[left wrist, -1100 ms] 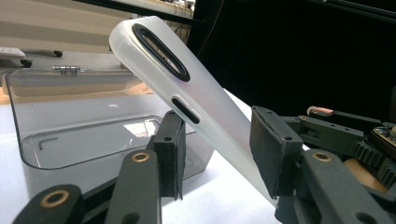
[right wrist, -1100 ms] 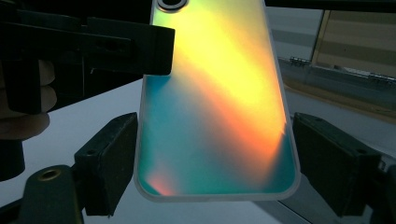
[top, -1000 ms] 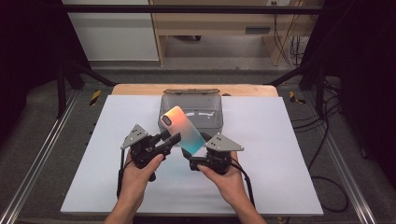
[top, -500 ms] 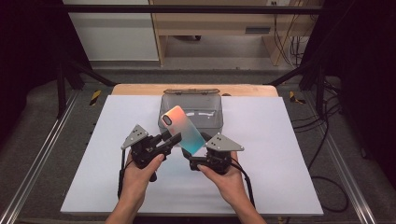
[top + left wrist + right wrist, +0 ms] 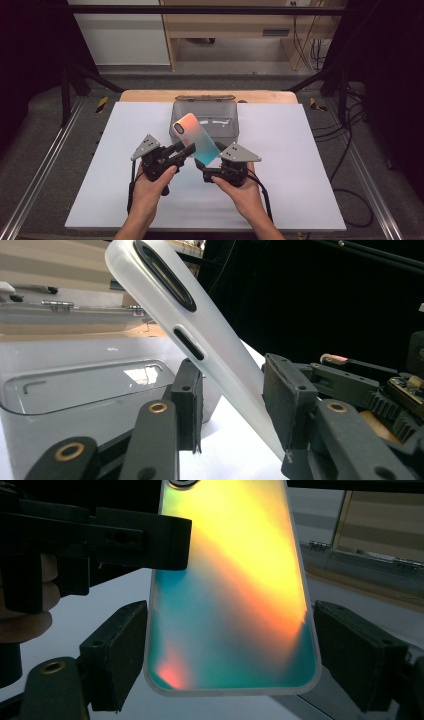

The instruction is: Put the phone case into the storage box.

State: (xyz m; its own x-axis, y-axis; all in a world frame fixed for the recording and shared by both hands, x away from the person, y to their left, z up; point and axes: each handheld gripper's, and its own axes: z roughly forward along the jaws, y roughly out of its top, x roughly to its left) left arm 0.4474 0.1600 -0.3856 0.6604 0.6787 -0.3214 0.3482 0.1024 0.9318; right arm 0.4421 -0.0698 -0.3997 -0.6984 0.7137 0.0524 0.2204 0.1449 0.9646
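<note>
— Case point(image 5: 195, 137) position?

— Up in the air above the table point(image 5: 300, 165), just in front of the box point(image 5: 231, 134). It is tilted, with the camera end high and pointing away from the person and the bottom end low.

— Who has it?

— Both. The left gripper point(image 5: 186, 149) is clenched on one long edge about halfway up, its pads pinching the thin wall front to back. The right gripper point(image 5: 214, 165) has the low end, with a pad pressed to each long side, so it spans the width. That reads as clamped too, since I see no gap at either pad.

— Why two grips at right angles?

— My guess is control. One holds the thickness and the other the width, so a floppy shell can't twist or sag. The tilt also aims it at the open box behind.

— What's it made of?

— The rim is soft and frosted, milky and rounded at the corners, with an oval camera cutout and a slot for a side button. The back is a glossy iridescent panel that runs from yellow-orange into teal.

— And the box?

— It's grey, smoky, see-through plastic with rounded corners, and its lid stands up at the far side. The table sheet is matte white.
</note>
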